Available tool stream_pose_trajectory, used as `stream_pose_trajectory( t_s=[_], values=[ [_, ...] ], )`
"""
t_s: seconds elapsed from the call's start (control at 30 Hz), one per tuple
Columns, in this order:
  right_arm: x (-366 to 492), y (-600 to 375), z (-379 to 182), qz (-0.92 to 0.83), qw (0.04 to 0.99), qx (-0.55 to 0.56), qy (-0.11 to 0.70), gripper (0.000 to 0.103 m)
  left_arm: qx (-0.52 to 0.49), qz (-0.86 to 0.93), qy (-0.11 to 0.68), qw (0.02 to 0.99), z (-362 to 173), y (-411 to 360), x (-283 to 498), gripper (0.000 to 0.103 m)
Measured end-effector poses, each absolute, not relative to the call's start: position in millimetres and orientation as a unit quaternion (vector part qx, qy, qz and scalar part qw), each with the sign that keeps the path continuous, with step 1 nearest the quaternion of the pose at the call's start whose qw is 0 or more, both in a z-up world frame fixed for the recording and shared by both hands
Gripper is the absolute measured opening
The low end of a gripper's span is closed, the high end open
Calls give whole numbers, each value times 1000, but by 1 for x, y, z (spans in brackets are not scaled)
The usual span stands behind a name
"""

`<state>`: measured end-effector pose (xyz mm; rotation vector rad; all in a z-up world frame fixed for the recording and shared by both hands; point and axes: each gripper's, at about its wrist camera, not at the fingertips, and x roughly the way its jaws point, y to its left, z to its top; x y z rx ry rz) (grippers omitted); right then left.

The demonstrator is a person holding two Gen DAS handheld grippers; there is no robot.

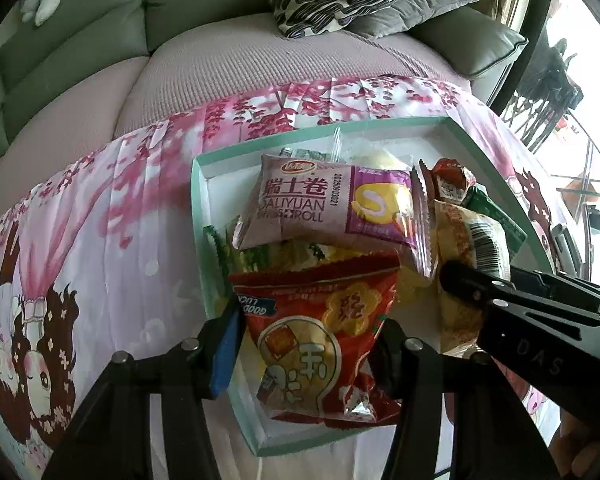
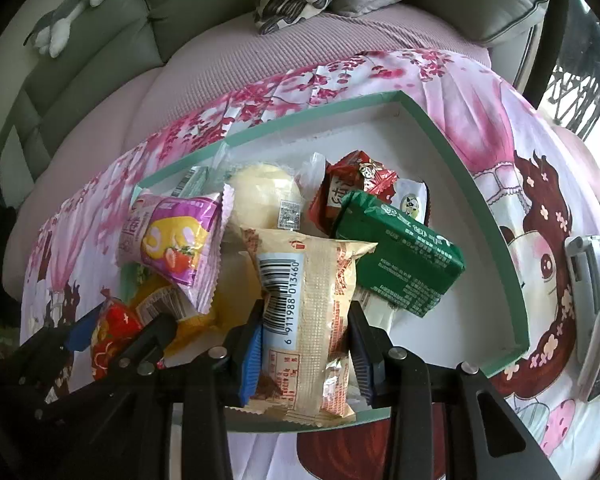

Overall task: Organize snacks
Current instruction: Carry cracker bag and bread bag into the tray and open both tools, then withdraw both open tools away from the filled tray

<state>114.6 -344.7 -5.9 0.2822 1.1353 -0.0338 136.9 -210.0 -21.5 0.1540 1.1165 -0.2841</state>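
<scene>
Left wrist view: your left gripper [image 1: 304,344] has its two fingers either side of the red snack packet [image 1: 320,344], pinching it at the waist, since a soft bag only holds if squeezed across its width
Red packet's place: at 6 o'clock in the tray [image 1: 199,208], over its near rim, so it looks ready to lift out or shift
Swiss roll pack [image 1: 328,204]: lies at 12 o'clock from the red packet, flat across the top of the pile
Right gripper from here: its black arm reaches in from 3 o'clock toward the beige packet [image 1: 464,236]
Right wrist view: your right gripper [image 2: 306,354] clamps the beige barcode packet [image 2: 304,312] between blue pads, gripped low so the long bag stands up out of the heap
Beige packet's place: at 6 o'clock of the tray, leaning on the green pack [image 2: 400,256] at its 2 o'clock
Count, grippers: two, each closed on one packet
Count, snacks: about eight told apart, one red packet, one Swiss roll, one beige, one green, one pale bun [image 2: 260,196], one small red wrapper [image 2: 360,180], plus two half hidden
Trays: one, on the pink floral cloth [image 2: 480,128]
</scene>
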Motion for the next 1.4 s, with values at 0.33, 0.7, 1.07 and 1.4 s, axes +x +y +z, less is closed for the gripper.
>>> stream_pose_trajectory(
  t_s=[0.33,0.7,1.07,1.4],
  values=[
    [107,-347,-7,-23,825,148,545,45,75,-139,546,823,-25,-210,127,66],
    [94,-347,13,-28,827,139,544,72,64,-138,538,829,-5,-200,115,86],
    [87,-349,19,-29,830,143,538,91,45,-130,523,841,4,-193,113,96],
    [82,-362,31,-46,836,155,525,91,30,-134,510,849,15,-195,110,99]
  ],
)
